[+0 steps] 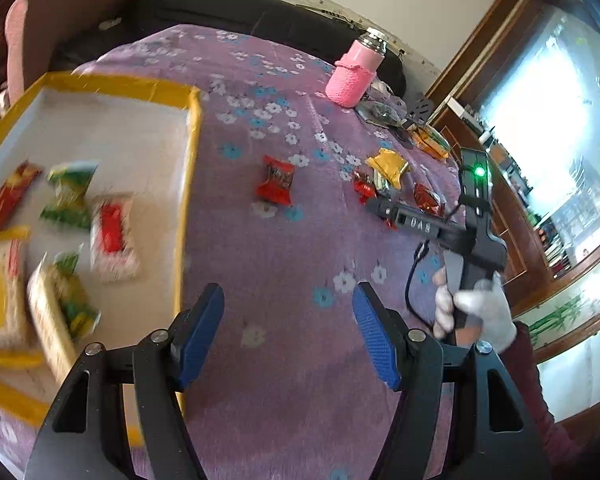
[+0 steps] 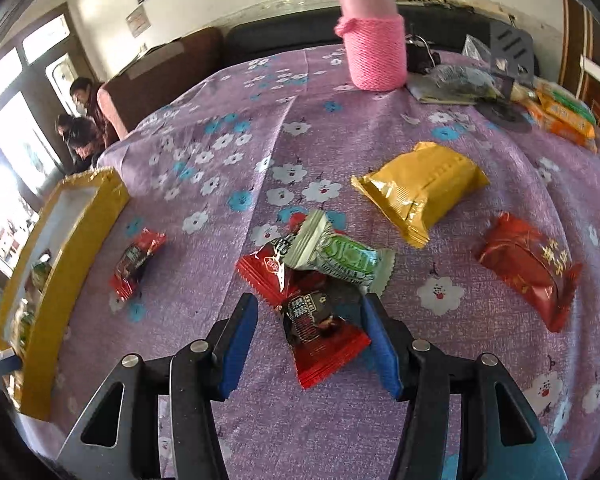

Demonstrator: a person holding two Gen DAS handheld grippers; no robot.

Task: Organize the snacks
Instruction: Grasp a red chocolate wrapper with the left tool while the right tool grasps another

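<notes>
On the left wrist view, the left claw [image 1: 288,332] hangs spread over bare purple flowered cloth [image 1: 284,248] covering the counter, nothing between its blue pads. Left of it sits the yellow-rimmed tray [image 1: 188,148], white inside, holding several blurred snack packets: red, green and white-and-red ones, details not readable. On the cloth beyond the claw lies a lone small red packet [image 1: 275,180], apart from the tray's wall. Farther right is a cluster: a yellow packet [image 1: 390,164], a red packet with dark print [image 1: 363,188] beside it, and a dark red packet [image 1: 428,198] partly behind the other tool. The right claw's black body is seen from the side, held by a white-gloved hand [image 1: 476,308]. A pink knit-sleeved bottle [image 1: 354,74] stands upright near the far edge. On the right wrist view, the right claw [image 2: 310,338] is spread, with the jaws opening, and straddles the red packet with dark print [image 2: 316,328]; the pads stand either side of it and do not press it. A green-and-white packet [image 2: 338,256] lies across that packet's far end, touching it. The yellow packet [image 2: 416,188] lies beyond to the right, the dark red packet [image 2: 528,268] far right, both apart from the claw. The small red packet [image 2: 136,264] lies left, near the tray [image 2: 80,216]. The pink bottle [image 2: 374,40] stands at the back, with orange packets [image 2: 568,116] at the far right edge.
</notes>
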